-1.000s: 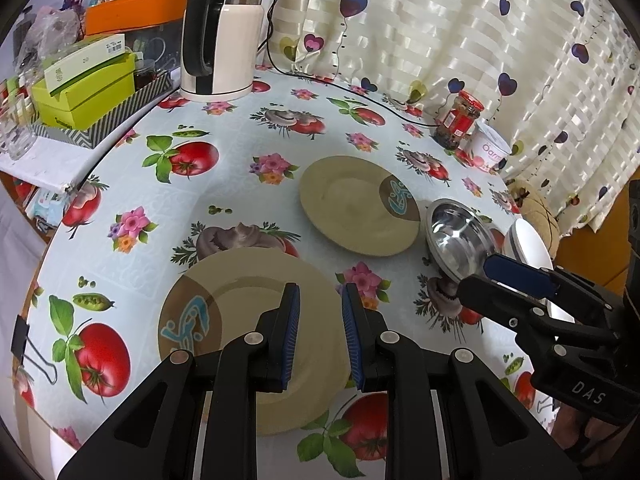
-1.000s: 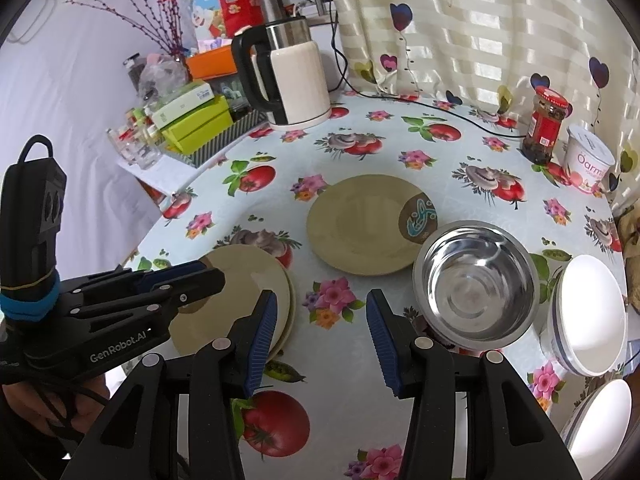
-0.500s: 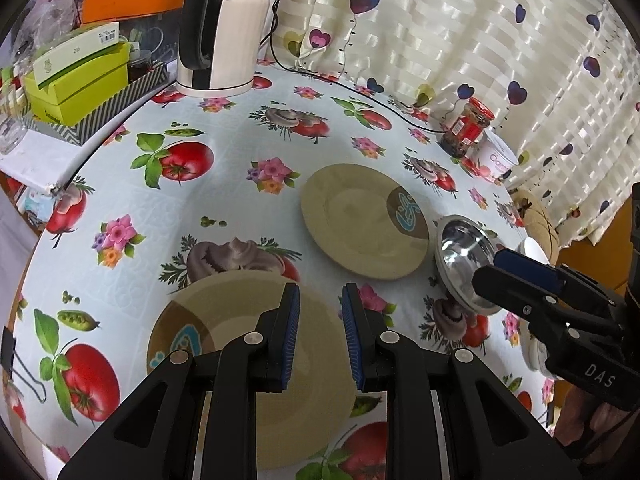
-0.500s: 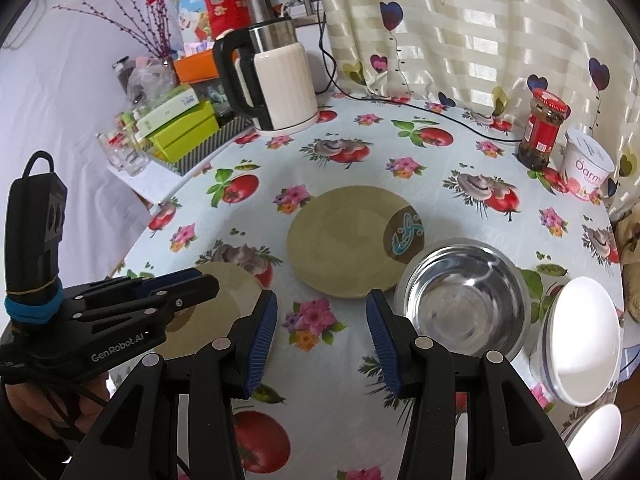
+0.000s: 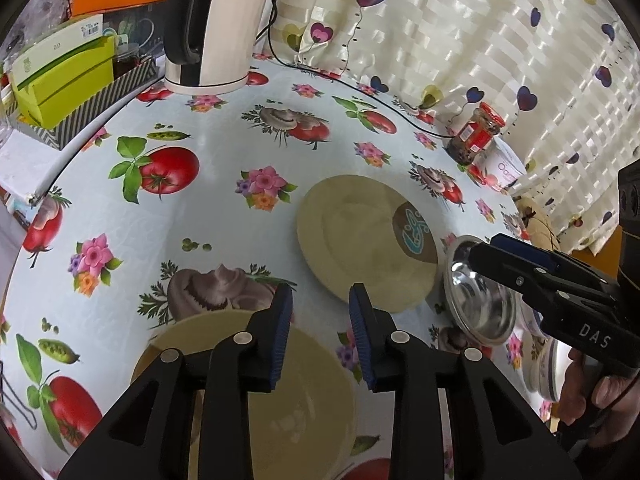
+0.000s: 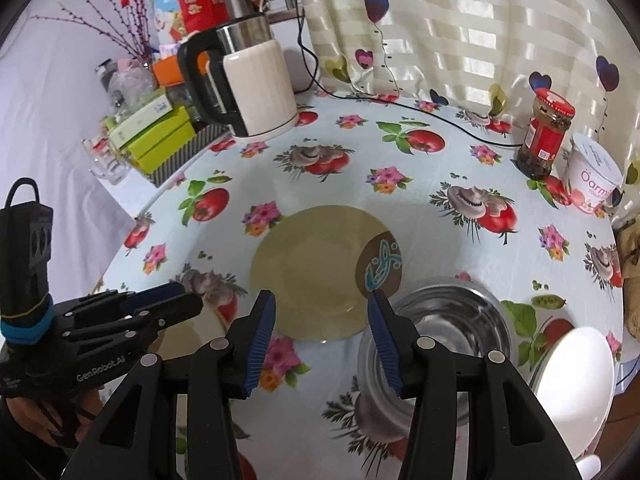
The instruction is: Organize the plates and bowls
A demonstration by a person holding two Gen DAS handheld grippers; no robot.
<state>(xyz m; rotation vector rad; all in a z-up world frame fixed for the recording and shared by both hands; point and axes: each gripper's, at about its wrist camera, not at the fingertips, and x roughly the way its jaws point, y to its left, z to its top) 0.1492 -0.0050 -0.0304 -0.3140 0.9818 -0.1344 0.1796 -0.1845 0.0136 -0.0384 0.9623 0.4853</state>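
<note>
You hold nothing yet. Your left gripper [image 5: 320, 308] hangs a little way open over the near edge of the table [image 5: 224, 160], with empty air between its blue pads. Your right gripper [image 6: 322, 316] is spread wider, and it is empty too.

I think the job is only partly done. The near plate [image 5: 304, 400] lies under your left gripper by the near edge of the table. The middle plate [image 6: 320, 272] lies flat by itself in the middle of the table, apart from the near one, so the two plates are not yet in one pile. The steel bowl [image 6: 452, 320] stands just beside the middle plate, toward the right edge. The white bowls [image 6: 572, 372] sit at the right edge, and they look stacked already. The steel bowl has not joined them.

Some things are hard to see. Your left gripper covers much of the near plate, so you cannot tell if it is one plate or two. The white bowls are cut off at the side of both views, so you cannot count them. Your right gripper hides part of the steel bowl in the left view.
</note>
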